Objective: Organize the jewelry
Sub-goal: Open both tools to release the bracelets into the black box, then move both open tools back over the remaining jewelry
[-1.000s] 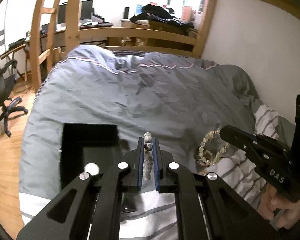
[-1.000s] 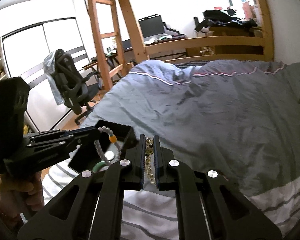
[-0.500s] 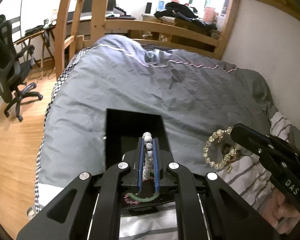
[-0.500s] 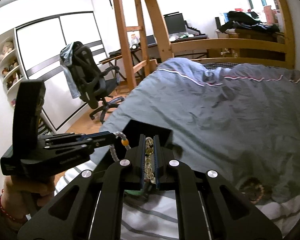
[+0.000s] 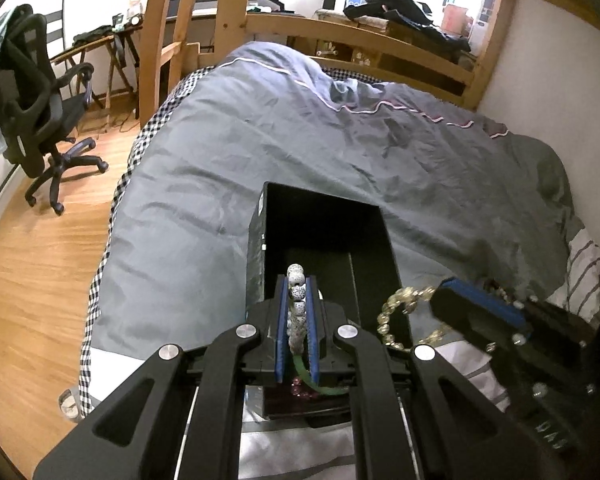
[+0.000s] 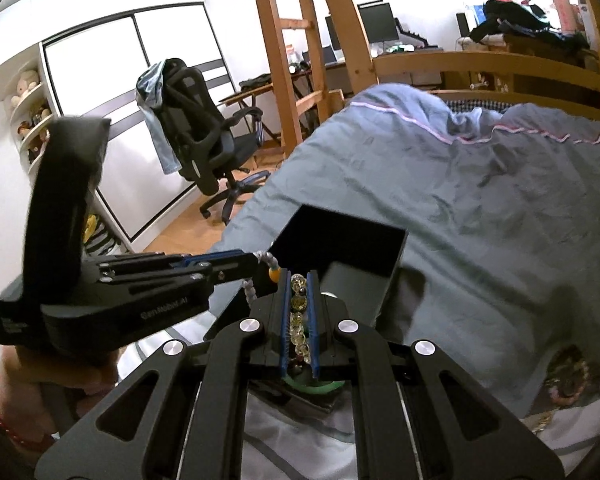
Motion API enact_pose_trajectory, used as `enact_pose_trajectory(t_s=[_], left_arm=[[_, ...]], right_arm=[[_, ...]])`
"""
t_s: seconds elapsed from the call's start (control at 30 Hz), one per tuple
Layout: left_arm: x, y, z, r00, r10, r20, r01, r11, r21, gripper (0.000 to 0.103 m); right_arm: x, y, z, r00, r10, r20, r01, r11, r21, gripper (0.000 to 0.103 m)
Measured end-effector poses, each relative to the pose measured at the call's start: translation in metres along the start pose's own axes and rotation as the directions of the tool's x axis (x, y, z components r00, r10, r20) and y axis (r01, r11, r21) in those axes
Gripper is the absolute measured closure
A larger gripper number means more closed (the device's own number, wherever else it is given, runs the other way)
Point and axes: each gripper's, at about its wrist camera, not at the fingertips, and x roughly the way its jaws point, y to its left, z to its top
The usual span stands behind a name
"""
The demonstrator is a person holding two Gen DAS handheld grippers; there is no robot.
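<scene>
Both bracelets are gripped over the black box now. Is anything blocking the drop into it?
Nothing visible blocks it. The box is open-topped. The left hand-held gripper holds the speckled bracelet above it, and the right hand-held gripper holds the yellow bracelet above it. A green bangle already lies inside, near the front.

Both wrist views close above black box [image 5: 324,240], facing footboard [image 6: 480,64]

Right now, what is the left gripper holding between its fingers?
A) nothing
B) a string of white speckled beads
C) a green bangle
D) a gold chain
B: the left gripper is clamped on the white speckled bead bracelet, above the black box.
</scene>
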Motion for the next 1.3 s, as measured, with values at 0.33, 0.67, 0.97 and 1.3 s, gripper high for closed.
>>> enact_pose_trajectory(t_s=[0.33, 0.67, 0.97, 1.3], left_arm=[[0.003, 0.003, 0.000, 1.000, 0.013, 0.012, -0.013, 1.000, -0.015, 0.092], [-0.025, 0.003, 0.004, 0.976, 0.132, 0.173, -0.125, 0.991, -0.049, 0.016], [-0.029, -0.021, 0.007, 0.967, 0.129, 0.220, -0.132, 0.991, -0.001, 0.006], [-0.020, -0.077, 0.002, 0.977, 0.035, 0.210, -0.058, 0.993, 0.105, 0.006]], right_arm=[[0.033, -0.009, -0.017, 0.998, 0.004, -0.061, -0.003, 1.000, 0.019, 0.092], [0.007, -0.021, -0.013, 0.995, -0.095, 0.033, 0.095, 0.995, -0.004, 0.010], [-0.027, -0.048, -0.008, 0.977, -0.210, 0.041, 0.210, 0.978, 0.001, 0.004], [-0.090, -0.093, 0.002, 0.938, -0.336, 0.082, 0.333, 0.942, 0.045, 0.004]])
